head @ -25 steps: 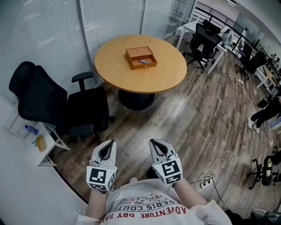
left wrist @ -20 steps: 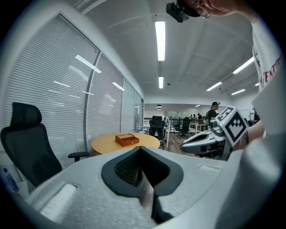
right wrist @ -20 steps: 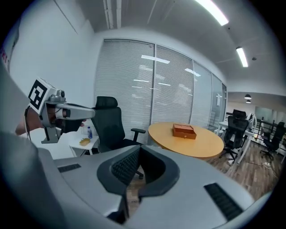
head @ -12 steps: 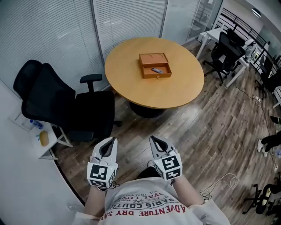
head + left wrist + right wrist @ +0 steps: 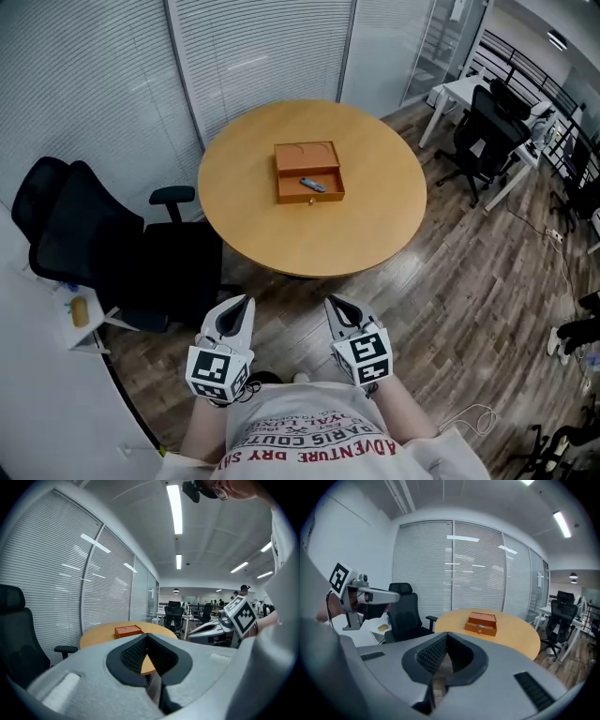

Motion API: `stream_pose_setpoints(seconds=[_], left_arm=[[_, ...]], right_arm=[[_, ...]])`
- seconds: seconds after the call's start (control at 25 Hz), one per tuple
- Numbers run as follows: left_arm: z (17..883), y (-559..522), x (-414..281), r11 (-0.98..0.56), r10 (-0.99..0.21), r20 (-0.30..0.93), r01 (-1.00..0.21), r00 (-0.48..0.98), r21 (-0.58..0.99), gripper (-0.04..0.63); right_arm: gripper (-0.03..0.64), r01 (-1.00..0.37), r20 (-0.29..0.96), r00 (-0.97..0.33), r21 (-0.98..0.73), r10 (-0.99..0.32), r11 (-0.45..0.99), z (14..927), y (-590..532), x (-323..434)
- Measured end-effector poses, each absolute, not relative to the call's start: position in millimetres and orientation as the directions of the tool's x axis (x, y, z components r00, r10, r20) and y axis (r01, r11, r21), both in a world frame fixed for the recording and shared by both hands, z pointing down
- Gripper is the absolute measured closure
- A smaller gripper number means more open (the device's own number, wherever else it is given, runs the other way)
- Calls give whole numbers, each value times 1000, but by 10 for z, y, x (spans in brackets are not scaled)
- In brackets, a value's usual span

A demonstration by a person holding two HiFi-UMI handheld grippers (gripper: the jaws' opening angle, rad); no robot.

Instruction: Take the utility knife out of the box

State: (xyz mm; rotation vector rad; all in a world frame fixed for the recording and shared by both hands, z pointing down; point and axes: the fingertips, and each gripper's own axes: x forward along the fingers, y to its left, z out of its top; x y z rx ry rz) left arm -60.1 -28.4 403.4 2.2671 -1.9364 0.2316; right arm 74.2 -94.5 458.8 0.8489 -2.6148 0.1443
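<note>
An open orange wooden box (image 5: 308, 172) sits on a round wooden table (image 5: 375, 225), and a grey utility knife (image 5: 313, 185) lies in its front tray. Both grippers are held close to the person's body, well short of the table. The left gripper (image 5: 242, 302) is shut and empty, its tips meeting. So is the right gripper (image 5: 334, 303). In the left gripper view the left gripper (image 5: 146, 637) points toward the box (image 5: 128, 631). In the right gripper view the right gripper (image 5: 446, 635) points toward the box (image 5: 480, 623) too.
A black office chair (image 5: 112, 244) stands left of the table, beside a small white stand (image 5: 80, 314). Walls of blinds (image 5: 253, 56) run behind the table. Desks and black chairs (image 5: 487, 131) fill the right side. A white cable (image 5: 469, 417) lies on the wood floor.
The table and box have come closer in the head view as the person walks toward them. Both grippers stay shut in the same pose before the body.
</note>
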Motion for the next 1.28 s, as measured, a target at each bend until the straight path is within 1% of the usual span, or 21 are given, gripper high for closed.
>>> stream_pose_setpoints(seconds=[0.2, 0.32, 0.48, 0.64, 0.88, 1.04, 1.28], left_arm=[[4123, -702, -518, -159, -954, 255, -987, 158, 15, 600], [4221, -993, -610, -146, -951, 273, -989, 147, 24, 600], [4379, -1509, -834, -142, -944, 293, -988, 154, 62, 600], [4401, -2210, -1006, -140, -948, 277, -987, 157, 81, 600], [4391, -3187, -1329, -139, -955, 250, -985, 160, 101, 601], [4513, -3602, -1589, -112, -954, 262, -984, 145, 135, 600], [4634, -3962, -1671, -154, -939, 293, -981, 182, 114, 600]], right_arm=[[609, -610, 394, -747, -89, -535, 787, 4694, -1455, 944], [609, -619, 423, -735, -100, -530, 779, 4827, -1751, 927], [609, -617, 447, -730, -106, -517, 779, 4927, -2179, 757], [609, -617, 477, -718, -99, -507, 781, 4998, -2709, 641], [609, -554, 519, -743, -121, -424, 824, 5045, -3388, 219], [609, -534, 540, -741, -116, -398, 837, 5094, -3807, -38], [609, -522, 521, -751, -91, -406, 848, 5095, -4276, -254]])
